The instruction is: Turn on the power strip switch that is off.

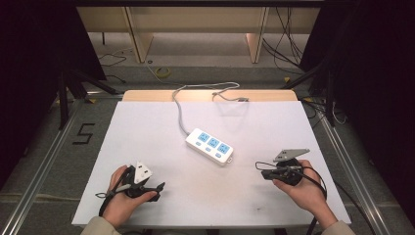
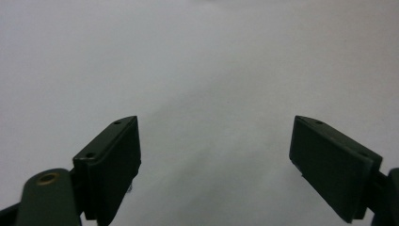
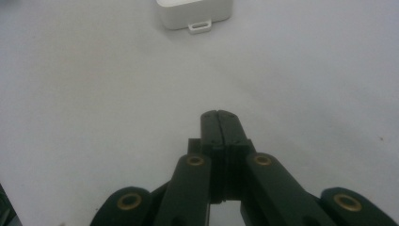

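Roughly at the middle of the white table (image 1: 147, 147) lies a white power strip (image 1: 209, 146), set at a slant, with three blue-faced sockets in a row along its top. Its grey cord (image 1: 180, 110) runs from the far-left end toward the back edge of the table, where it loops across to a plug (image 1: 243, 100) that is too small to make out clearly.

Near the front-left corner, the left hand-held gripper (image 1: 159, 188) rests low over the table in the person's left hand (image 1: 119, 196), pointing to the right. In the left gripper view its two black jaws stand wide apart with bare table surface between them, holding nothing.

Near the front-right side, the right hand-held gripper (image 1: 258, 166) sits in the person's right hand (image 1: 306, 188), pointing left toward the strip, a grey three-cornered plate on top of it. In the right gripper view its jaws are pressed together with nothing between them, and the near end of the power strip (image 3: 194, 13), with a small loop tab, shows ahead of them, well apart from the tips.

Both grippers are clear of the strip, one on each side.
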